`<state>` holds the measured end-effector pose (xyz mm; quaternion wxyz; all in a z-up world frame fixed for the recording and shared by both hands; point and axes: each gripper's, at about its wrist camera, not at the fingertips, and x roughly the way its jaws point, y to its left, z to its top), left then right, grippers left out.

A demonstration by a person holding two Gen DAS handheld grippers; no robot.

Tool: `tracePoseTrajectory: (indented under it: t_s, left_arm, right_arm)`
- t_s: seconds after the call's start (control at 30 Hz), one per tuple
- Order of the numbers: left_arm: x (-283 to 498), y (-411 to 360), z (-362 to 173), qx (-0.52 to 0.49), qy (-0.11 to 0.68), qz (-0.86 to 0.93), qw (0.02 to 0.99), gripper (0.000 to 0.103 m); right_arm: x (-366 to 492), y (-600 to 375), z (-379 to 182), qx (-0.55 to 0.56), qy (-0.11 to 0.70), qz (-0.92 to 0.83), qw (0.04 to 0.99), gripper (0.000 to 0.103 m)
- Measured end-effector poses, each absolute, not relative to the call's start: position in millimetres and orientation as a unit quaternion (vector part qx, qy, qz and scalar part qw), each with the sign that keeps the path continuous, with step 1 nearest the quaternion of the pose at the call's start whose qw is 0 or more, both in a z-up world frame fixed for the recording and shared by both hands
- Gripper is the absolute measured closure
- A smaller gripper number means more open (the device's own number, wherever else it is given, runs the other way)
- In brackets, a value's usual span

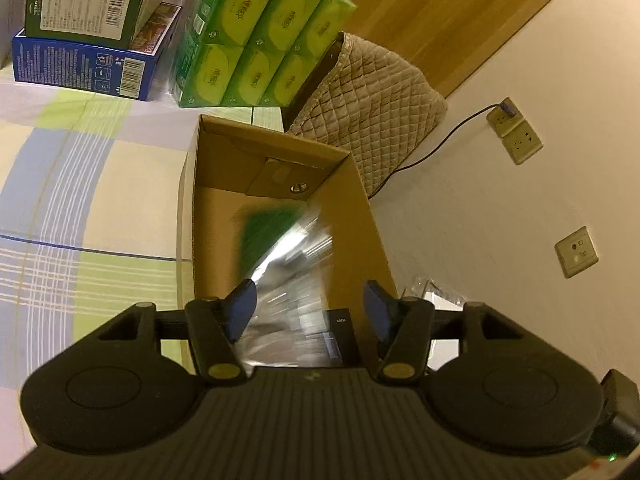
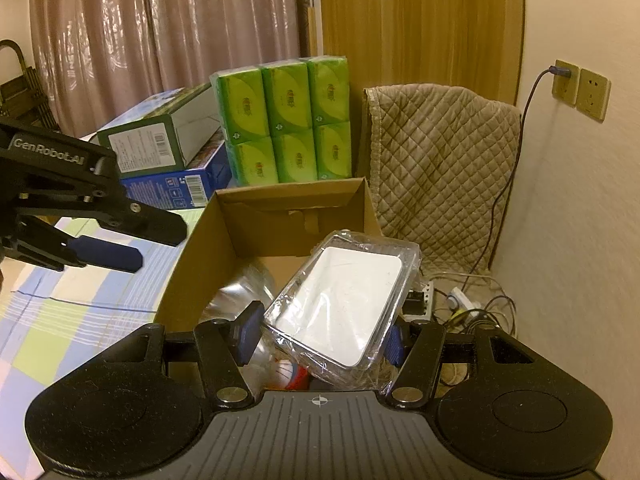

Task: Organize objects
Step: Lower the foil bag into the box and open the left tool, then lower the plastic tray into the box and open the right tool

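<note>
Step in hand, by the look of it: lowering the clear-wrapped white tray (image 2: 340,300) into the cardboard box (image 2: 192,264). Held by the right gripper (image 2: 322,326), blue pads pinching its near end from either side, far end tilted up and leaning over the box's right wall. Best done by swinging the far end leftward until well inside the box's walls, then tipping flat and sinking low before easing the pinch, so as not to catch the rim or slide off outside the box toward the cables (image 2: 476,308) at its right. Worth going gently on the squeeze: thin crinkled film, glossy and probably slippery, over a stiff flat white rectangle with rounded corners. Also worth watching the floor of the box: already taken up near its front by a silvery bag (image 1: 292,264), blurred in the left wrist view, with a green patch toward the box's back, and by some small items under the tray, too hidden to name. Left gripper (image 1: 309,292) at the box's left side, pointing down into it, jaws spread, pads pressing on nothing; sensible to keep it off to the box's left. Behind the box, a block of green tissue packs (image 2: 288,120); to its back right, a quilted cover (image 2: 440,168).
</note>
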<state>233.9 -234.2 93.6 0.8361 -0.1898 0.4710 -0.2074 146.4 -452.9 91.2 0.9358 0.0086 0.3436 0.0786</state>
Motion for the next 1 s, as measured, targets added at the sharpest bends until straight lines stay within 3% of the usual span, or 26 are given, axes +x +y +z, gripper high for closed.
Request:
tracePoseTrajectory:
  t_s: [0.73, 0.93, 1.0]
  left_arm:
    - [201.3, -210.9, 105.6, -0.169, 0.452, -0.199, 0.853, 0.046]
    - [197.9, -206.0, 110.4, -0.149, 0.445, -0.185, 0.864, 0.041]
    - [197.5, -202.6, 110.3, -0.140, 0.442, -0.181, 0.867, 0.035]
  right_arm:
    - [137.3, -439.6, 102.8, 0.012, 0.334, 0.090, 0.938, 0.047]
    - [138.9, -436.7, 105.4, 0.010, 0.335, 0.092, 0.938, 0.047]
    - [140.0, -435.5, 105.1, 0.011, 0.336, 0.092, 0.937, 0.047]
